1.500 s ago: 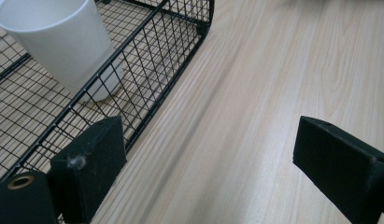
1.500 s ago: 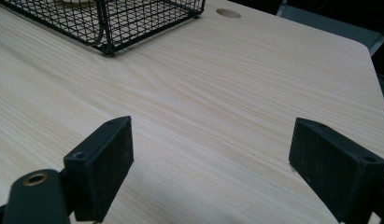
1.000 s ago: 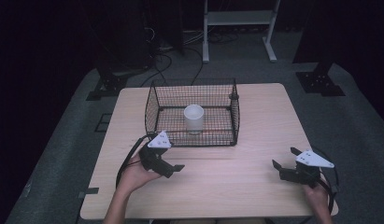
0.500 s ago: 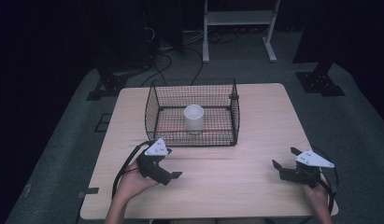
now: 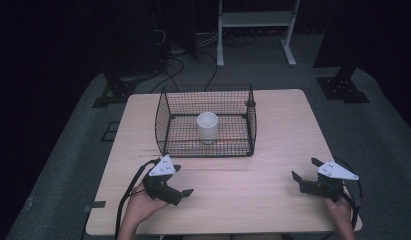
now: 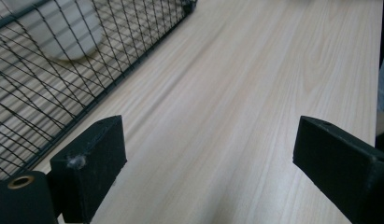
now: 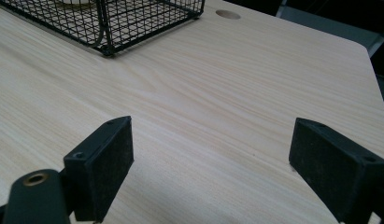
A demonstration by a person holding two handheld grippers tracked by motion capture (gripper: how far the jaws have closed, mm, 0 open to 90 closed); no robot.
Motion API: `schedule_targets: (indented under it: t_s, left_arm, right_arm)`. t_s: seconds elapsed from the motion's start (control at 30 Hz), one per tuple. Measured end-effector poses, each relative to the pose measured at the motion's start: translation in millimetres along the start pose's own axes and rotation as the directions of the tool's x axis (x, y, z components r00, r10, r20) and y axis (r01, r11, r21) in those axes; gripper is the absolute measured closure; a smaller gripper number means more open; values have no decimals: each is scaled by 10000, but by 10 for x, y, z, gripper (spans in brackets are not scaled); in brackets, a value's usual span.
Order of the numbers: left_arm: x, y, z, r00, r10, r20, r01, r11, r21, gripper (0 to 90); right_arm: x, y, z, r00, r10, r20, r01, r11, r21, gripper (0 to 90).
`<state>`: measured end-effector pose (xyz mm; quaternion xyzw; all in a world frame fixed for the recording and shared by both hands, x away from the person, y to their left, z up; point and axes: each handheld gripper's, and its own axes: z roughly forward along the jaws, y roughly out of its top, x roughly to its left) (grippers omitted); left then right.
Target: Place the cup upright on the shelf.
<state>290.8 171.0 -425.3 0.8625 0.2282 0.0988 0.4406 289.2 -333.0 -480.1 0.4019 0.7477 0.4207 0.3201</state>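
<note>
The left tongs [image 5: 179, 180] lie low in the person's left hand [image 5: 141, 202] near the front edge, jaws apart and empty, angled right. Behind them a black wire-mesh basket [image 5: 165, 120] holds a smooth white cylindrical cup [image 5: 207, 126] — centred on the pale wood-grain surface [image 5: 243, 190]. The right tongs [image 5: 304, 173] rest at the right front corner, jaws spread wide — pointing left.

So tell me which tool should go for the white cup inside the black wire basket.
Probably left. The left tool sits open just before the black wire basket holding the white cup; the right tool, also open, sits farther off near the table's right edge.
</note>
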Motion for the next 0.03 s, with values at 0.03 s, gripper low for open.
schedule_targets:
  t_s: [0.03]
  left_arm:
    - [-5,-4,0,10000,-2,36,2,10000,5,87]
  right_arm:
    - [-1,-1,-1,10000,-13,-25,13,10000,-22,131]
